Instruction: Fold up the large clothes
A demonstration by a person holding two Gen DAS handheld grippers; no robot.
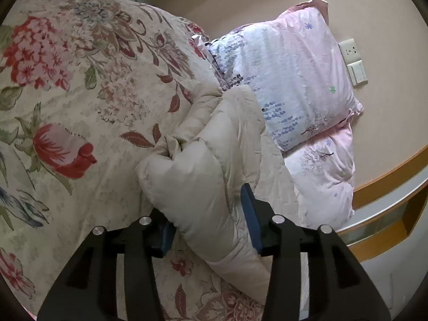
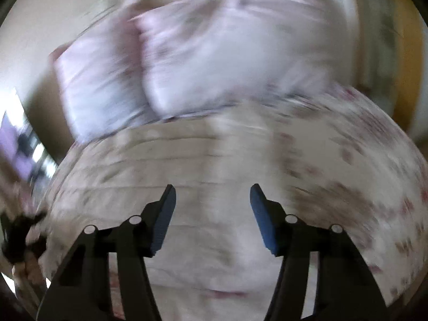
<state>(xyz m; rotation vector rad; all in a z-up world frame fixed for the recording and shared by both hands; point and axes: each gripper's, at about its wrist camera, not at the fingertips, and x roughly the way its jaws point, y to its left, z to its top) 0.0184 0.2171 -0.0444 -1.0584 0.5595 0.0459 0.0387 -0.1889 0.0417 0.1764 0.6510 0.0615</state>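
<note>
A cream padded garment (image 1: 211,160), puffy like a quilted coat, lies bunched on a floral bedspread (image 1: 67,93). My left gripper (image 1: 208,214) has its blue-padded jaws wide apart with a thick fold of the garment between them; the left pad is partly hidden under the cloth. In the right wrist view, which is motion-blurred, my right gripper (image 2: 212,200) is open and empty above the floral bedspread (image 2: 334,174). The garment is not visible in that view.
Two pink floral pillows (image 1: 291,75) lean against the beige wall at the bed's head; they also show in the right wrist view (image 2: 214,53). A wall socket and switch (image 1: 353,61) sit beside them. A wooden bed frame edge (image 1: 388,176) runs at the right.
</note>
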